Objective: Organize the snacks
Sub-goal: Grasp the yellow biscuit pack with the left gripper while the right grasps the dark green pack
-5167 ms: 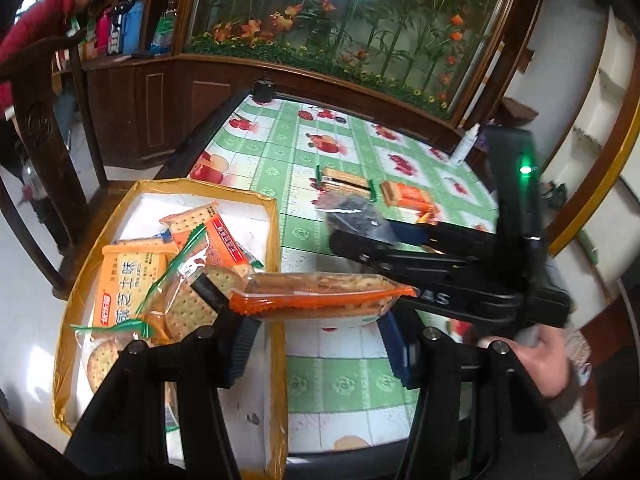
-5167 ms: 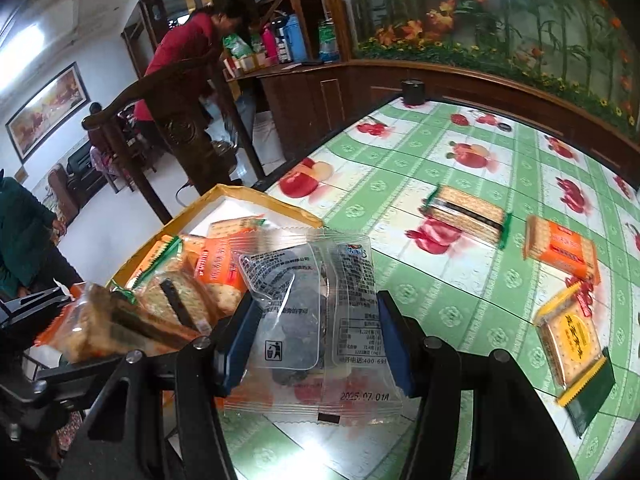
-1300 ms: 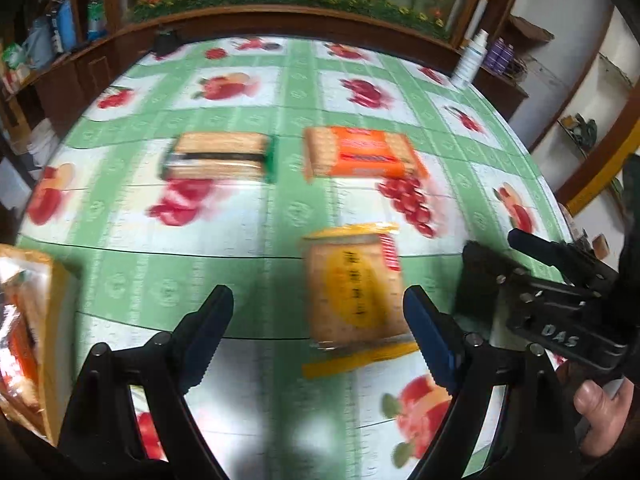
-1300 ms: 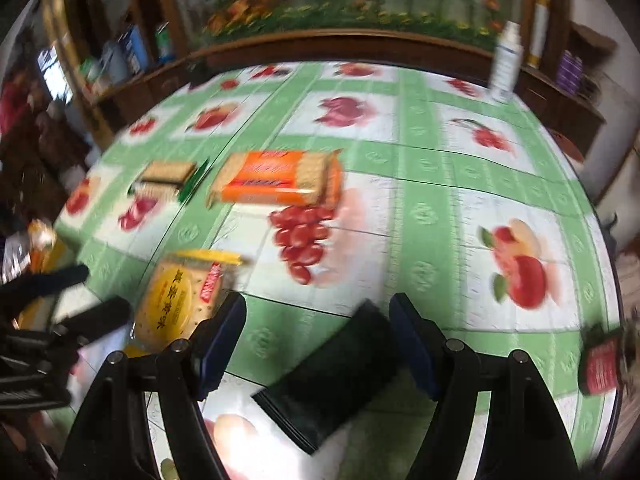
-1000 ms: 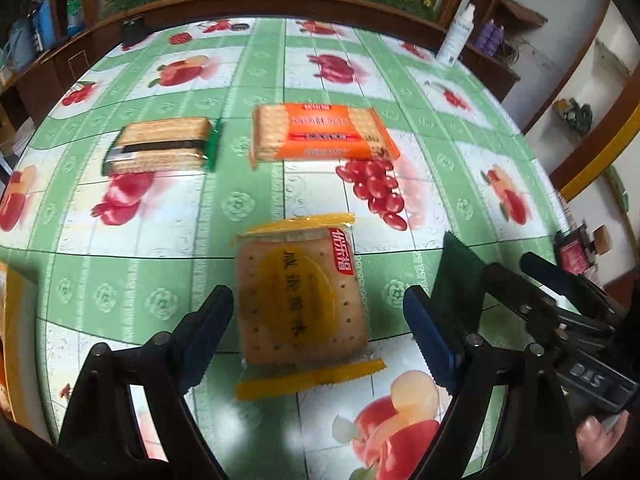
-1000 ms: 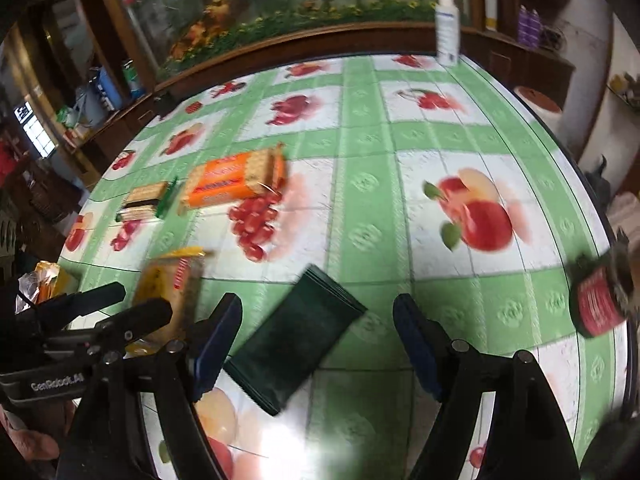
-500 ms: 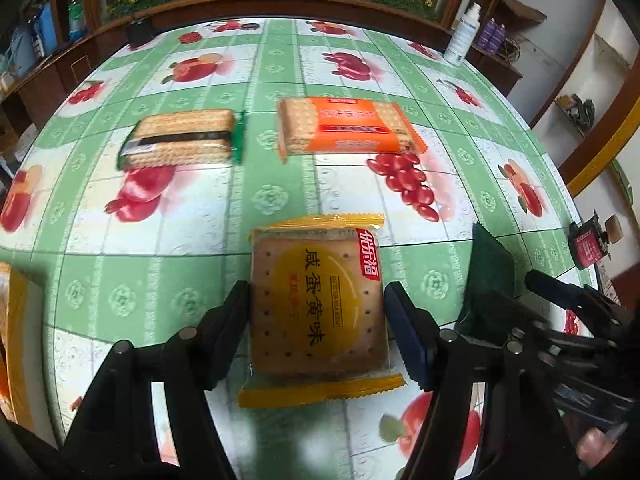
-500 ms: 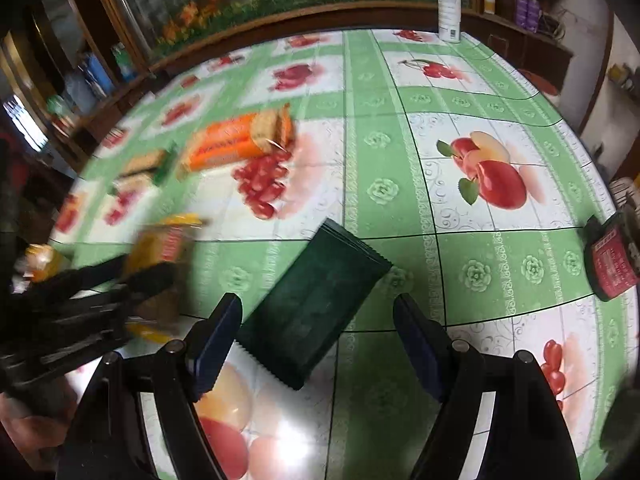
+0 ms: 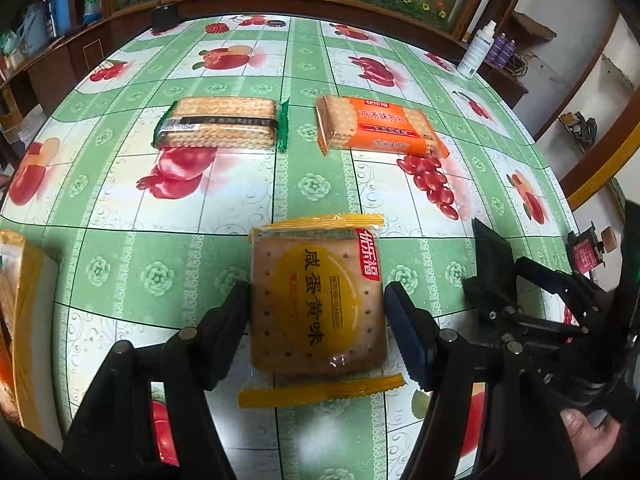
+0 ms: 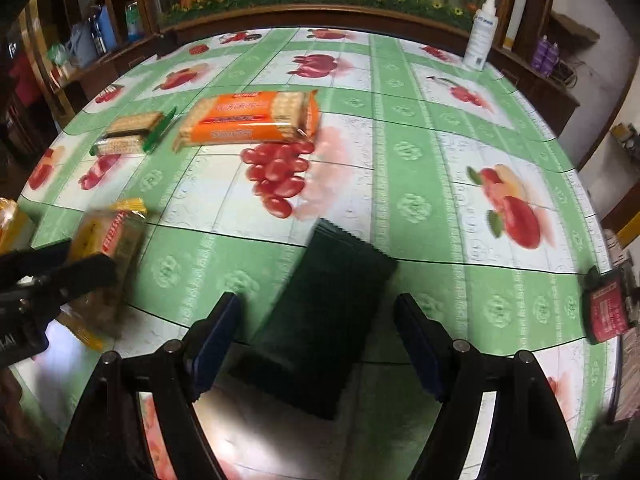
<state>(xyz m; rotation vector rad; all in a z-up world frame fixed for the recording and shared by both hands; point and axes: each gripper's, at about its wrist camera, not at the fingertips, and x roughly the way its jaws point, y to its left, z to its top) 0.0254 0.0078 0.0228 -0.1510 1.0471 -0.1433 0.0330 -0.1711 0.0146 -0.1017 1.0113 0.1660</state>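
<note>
Now left gripper [image 9: 316, 312] clamps yellow cracker pack [image 9: 318, 300]; right gripper [image 10: 318, 328] gapes

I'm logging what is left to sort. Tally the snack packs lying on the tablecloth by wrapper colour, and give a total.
Yellow wrapper: 1, the yellow pack
Orange wrapper: 1, the orange pack
Clear wrapper with green ends: 1, the green-ended pack
Dark green wrapper: 1, the dark green pack
Total: 4
</note>
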